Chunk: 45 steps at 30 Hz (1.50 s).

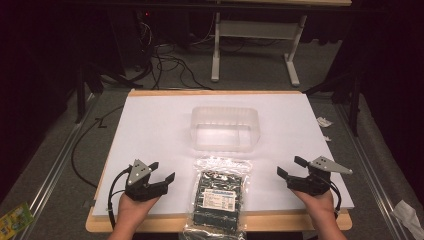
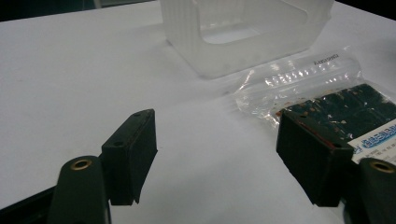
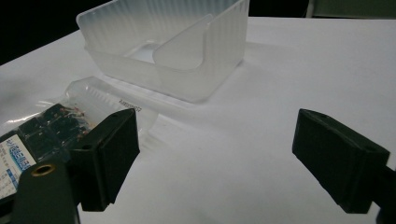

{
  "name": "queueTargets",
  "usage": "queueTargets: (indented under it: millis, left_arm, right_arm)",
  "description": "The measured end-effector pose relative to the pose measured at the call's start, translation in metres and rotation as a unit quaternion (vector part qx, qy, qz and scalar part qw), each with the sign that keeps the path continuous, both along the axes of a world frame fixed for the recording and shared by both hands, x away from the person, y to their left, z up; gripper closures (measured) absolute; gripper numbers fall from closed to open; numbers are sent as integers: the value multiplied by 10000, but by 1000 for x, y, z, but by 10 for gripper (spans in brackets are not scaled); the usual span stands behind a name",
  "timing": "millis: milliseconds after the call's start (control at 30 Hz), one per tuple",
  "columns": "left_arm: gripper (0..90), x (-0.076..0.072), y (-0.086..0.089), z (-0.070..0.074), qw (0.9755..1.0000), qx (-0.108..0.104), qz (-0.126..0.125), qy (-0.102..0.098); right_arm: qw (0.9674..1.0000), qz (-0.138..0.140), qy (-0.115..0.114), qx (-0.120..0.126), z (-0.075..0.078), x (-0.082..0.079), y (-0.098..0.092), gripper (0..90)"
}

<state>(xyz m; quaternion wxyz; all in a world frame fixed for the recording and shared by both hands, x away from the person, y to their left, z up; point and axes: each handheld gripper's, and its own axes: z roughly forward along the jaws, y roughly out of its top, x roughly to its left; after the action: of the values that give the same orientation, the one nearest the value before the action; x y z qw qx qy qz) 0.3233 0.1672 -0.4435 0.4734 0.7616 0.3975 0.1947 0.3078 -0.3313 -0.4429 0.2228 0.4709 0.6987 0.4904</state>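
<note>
Left gripper (image 1: 161, 171): jaws apart, nothing between them, near the tabletop's front-left corner.
Right gripper (image 1: 290, 167): released and empty, near the front-right corner.
Bag (image 1: 219, 196): clear plastic packet of dark parts with a printed label, lying flat at the front edge between both grippers, its end overhanging.
Handling: probably light, floppy and slick; best pinched at the empty sealed top.
Container (image 1: 225, 128): translucent, open-topped, mid-tabletop behind the bag.
Tabletop (image 1: 150, 125): white sheet on a wooden board.
Room: dark, cables on grey floor.

bag label (image 1: 217, 199): white/blue sticker, print too small to read
bag top strip (image 2: 325, 58): short code, just past right jaw, illegible
</note>
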Motion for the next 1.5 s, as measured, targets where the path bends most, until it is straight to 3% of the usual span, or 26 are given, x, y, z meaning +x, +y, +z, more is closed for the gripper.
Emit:
queueTargets:
  millis: [200,300,467,533,767,900,1200,1367,1500]
  left_arm:
    - [304,-1,-9,-3,9998,114,-159,83]
    - [315,-2,-23,-9,9986,229,-410,232]
    - [369,-2,-41,-15,9953,325,-757,503]
    - [387,-2,-43,-16,9946,379,-793,544]
    - [525,4,-53,-28,9899,451,-866,1026]
    - [551,7,-56,-33,9867,346,-932,1287]
    - [567,8,-59,-33,9869,401,-945,1244]
    - [575,7,-60,-35,9863,462,-1006,1221]
    - [575,7,-60,-35,9862,456,-1014,1228]
  right_arm:
    - [10000,77,17,25,0,0,3,150]
    - [9997,181,127,49,-2,2,11,151]
    - [9987,407,290,12,-7,8,25,155]
    - [9983,448,358,34,-9,10,30,160]
    - [9952,726,653,86,-18,28,60,214]
    - [9926,806,888,169,-23,39,72,263]
    - [9897,701,1167,450,-30,57,80,295]
    - [9846,739,1482,558,-35,65,84,264]
    - [9827,770,1593,545,-36,67,89,264]
